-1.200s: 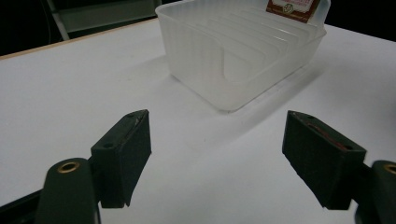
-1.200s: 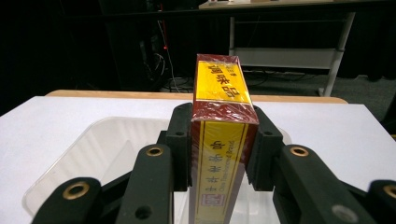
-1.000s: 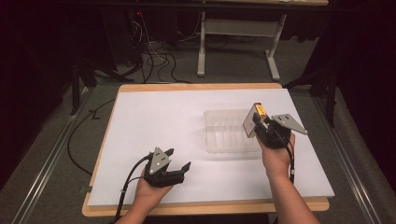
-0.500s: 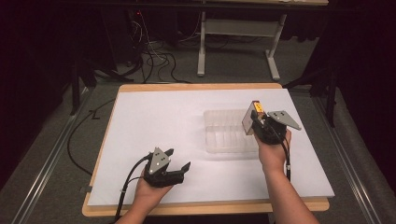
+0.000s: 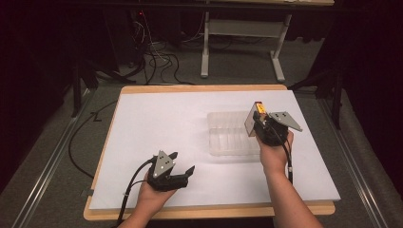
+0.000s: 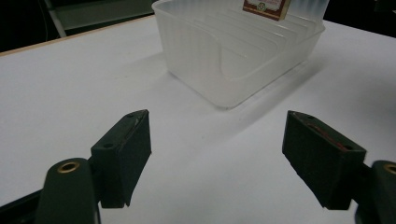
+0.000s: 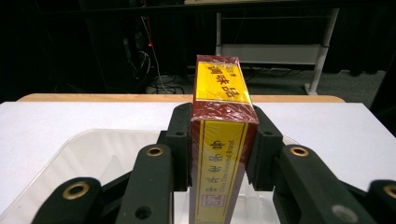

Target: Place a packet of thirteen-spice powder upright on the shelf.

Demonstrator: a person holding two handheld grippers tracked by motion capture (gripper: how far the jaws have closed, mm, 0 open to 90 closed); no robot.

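right gripper (image 5: 260,124) fingers clamp a red-and-yellow rectangular box (image 7: 219,140) above the clear ribbed plastic tray's (image 5: 228,142) right edge; left gripper (image 5: 183,164) fingers wide over bare white surface (image 5: 157,123).

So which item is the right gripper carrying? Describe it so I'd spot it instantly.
On the white-covered table, find the clear ribbed tray. Above its right end the right gripper clamps a small box, red-edged, with yellow faces and printed characters.

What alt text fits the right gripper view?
The right tongs clamp an upright red-and-yellow box between black jaws, above a clear plastic tray on the white table. A dark room lies behind.
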